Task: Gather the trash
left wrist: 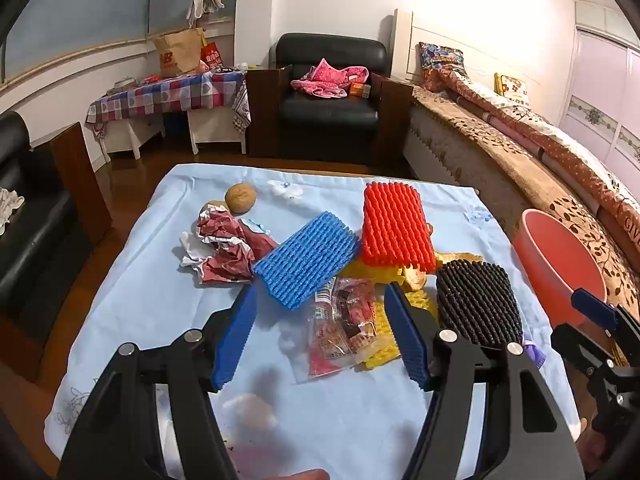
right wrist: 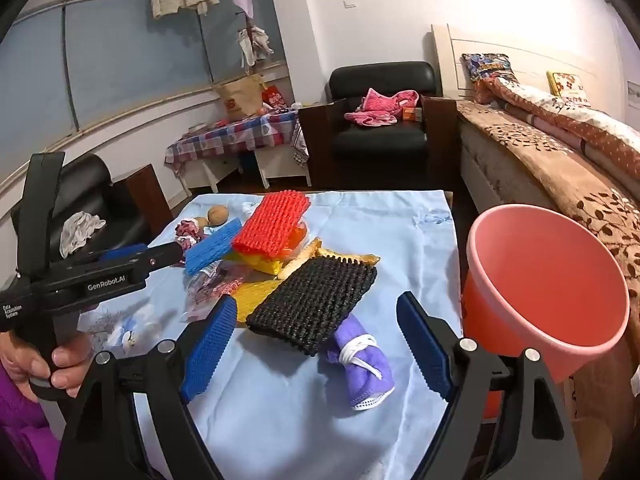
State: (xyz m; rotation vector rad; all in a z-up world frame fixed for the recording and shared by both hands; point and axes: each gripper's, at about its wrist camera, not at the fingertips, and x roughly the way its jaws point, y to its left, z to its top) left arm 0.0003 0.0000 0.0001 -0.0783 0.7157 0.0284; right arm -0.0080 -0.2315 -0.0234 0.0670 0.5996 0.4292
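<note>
White walls, black armchair (left wrist: 332, 92), checked-cloth side table (left wrist: 168, 96), bed (left wrist: 520, 136) (floral cover), wood floor (left wrist: 132, 168)

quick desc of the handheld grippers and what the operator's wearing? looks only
Both are alike: the left gripper and right gripper have black angular linkage arms with silver pivot bolts and blue ribbed finger pads. The left gripper's black body carries white "GenRobot.AI" lettering. No cables visible. A purple sleeve shows by the hand.

Foam nets: four – blue (left wrist: 306, 258), red (left wrist: 396, 228), black (left wrist: 478, 310), yellow (left wrist: 384, 330). Nuts: two, far left (right wrist: 218, 215). Crumpled paper (left wrist: 224, 246): one. Clear wrapper (left wrist: 344, 326): one. Purple mask (right wrist: 362, 362): one. Pink bucket (right wrist: 548, 292): one, right.
</note>
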